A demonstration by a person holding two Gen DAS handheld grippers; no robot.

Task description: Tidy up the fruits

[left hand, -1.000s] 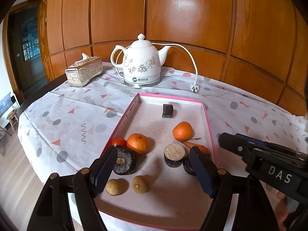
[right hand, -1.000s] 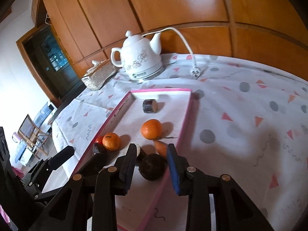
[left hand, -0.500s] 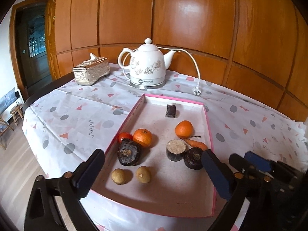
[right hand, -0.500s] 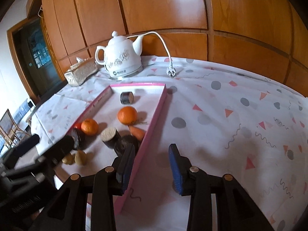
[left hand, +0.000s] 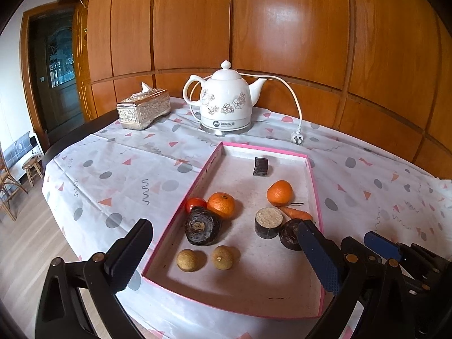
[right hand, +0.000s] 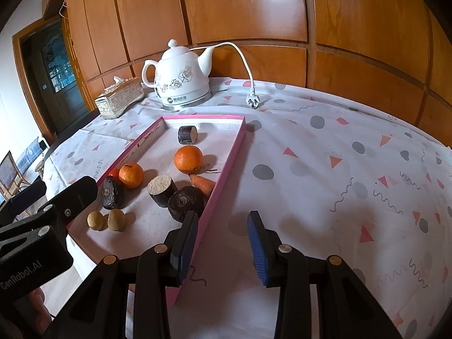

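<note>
A pink-rimmed tray [left hand: 313, 186] [right hand: 226, 163] lies on the patterned tablecloth. In it are two oranges [left hand: 221, 205] [left hand: 279, 193], a red tomato [left hand: 193, 203], a small carrot [left hand: 296, 212], two small brown fruits [left hand: 187, 260] [left hand: 223, 257] and several dark cut stem pieces [left hand: 202, 226]. My left gripper [left hand: 226, 257] is wide open and empty above the tray's near end. My right gripper [right hand: 221, 243] is open and empty over the tray's right rim and the cloth; it also shows at the left wrist view's lower right [left hand: 381, 250].
A white floral kettle [left hand: 226, 103] with its cord and plug [left hand: 297, 138] stands behind the tray. A silver tissue box [left hand: 143, 109] sits at the back left. The table edge drops to the wooden floor on the left. Wood panelling backs the table.
Both grippers have pulled back and up from the tray. The left gripper has opened much wider. The right gripper has moved right, from over a dark piece to the tray's rim.
</note>
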